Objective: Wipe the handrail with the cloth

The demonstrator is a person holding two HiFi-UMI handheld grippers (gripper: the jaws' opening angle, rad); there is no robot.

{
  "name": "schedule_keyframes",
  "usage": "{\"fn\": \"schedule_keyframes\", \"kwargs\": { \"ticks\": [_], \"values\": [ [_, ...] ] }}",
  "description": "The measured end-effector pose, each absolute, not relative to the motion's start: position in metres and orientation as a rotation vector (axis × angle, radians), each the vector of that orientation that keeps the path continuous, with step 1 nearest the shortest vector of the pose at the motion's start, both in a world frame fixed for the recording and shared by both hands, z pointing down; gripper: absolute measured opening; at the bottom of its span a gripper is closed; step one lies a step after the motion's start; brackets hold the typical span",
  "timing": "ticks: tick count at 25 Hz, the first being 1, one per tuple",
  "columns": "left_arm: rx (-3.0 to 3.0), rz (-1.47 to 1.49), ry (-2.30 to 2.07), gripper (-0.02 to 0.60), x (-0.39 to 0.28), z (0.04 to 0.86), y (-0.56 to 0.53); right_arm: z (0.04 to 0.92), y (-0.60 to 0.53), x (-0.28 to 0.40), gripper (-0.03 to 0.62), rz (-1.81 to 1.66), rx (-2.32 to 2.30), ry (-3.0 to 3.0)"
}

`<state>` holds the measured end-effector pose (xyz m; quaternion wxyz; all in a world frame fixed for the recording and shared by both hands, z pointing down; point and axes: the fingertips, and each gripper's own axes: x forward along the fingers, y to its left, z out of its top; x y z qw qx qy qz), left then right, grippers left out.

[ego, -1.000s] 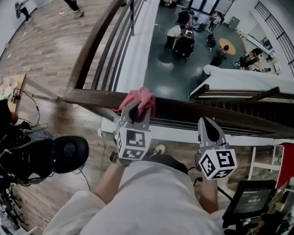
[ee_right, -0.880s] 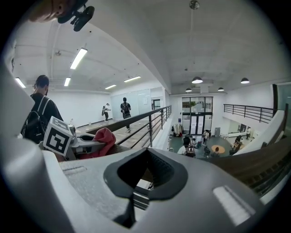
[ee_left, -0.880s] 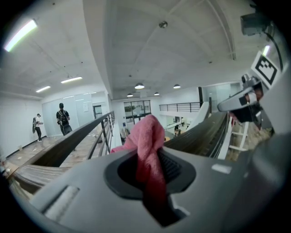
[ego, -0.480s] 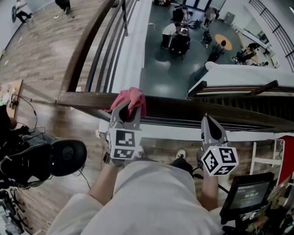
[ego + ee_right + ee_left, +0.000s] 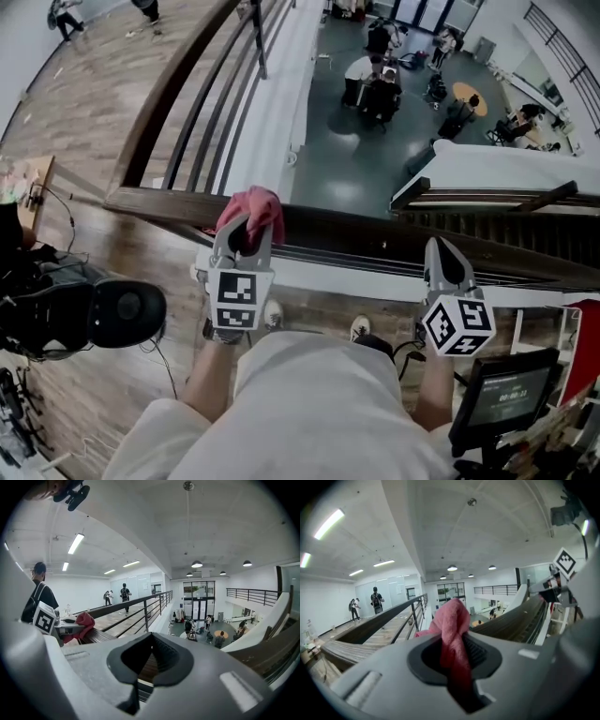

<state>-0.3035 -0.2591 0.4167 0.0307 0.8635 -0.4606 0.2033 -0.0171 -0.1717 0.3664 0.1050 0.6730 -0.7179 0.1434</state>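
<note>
A dark wooden handrail (image 5: 375, 230) runs across the head view from left to right. A pink cloth (image 5: 253, 208) lies bunched on top of it near its left end. My left gripper (image 5: 246, 232) is shut on the cloth and presses it onto the rail. In the left gripper view the cloth (image 5: 454, 625) sticks up between the jaws of that gripper (image 5: 457, 656), with the handrail (image 5: 513, 623) beyond. My right gripper (image 5: 446, 264) hovers just in front of the rail further right, shut and empty. The right gripper view shows its closed jaws (image 5: 150, 663) and the cloth (image 5: 84, 621) far left.
Beyond the rail is a drop to a lower floor (image 5: 375, 150) with people and furniture. A second handrail (image 5: 178, 89) runs away at the left. A black rounded device (image 5: 117, 314) stands at my left, a small screen (image 5: 502, 398) at lower right.
My left gripper has slid the cloth leftward along the handrail. The right gripper has stayed just in front of the rail, shifting slightly right in the view.
</note>
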Motion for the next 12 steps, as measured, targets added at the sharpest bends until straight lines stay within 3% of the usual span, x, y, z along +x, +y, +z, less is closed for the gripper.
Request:
{"fn": "schedule_keyframes", "kwargs": {
  "ticks": [12],
  "values": [
    [2.663, 0.651, -1.412, 0.077, -0.248, 0.421, -0.244, 0.378, -0.169, 0.041, 0.002, 0.424, 2.012, -2.102]
  ]
}}
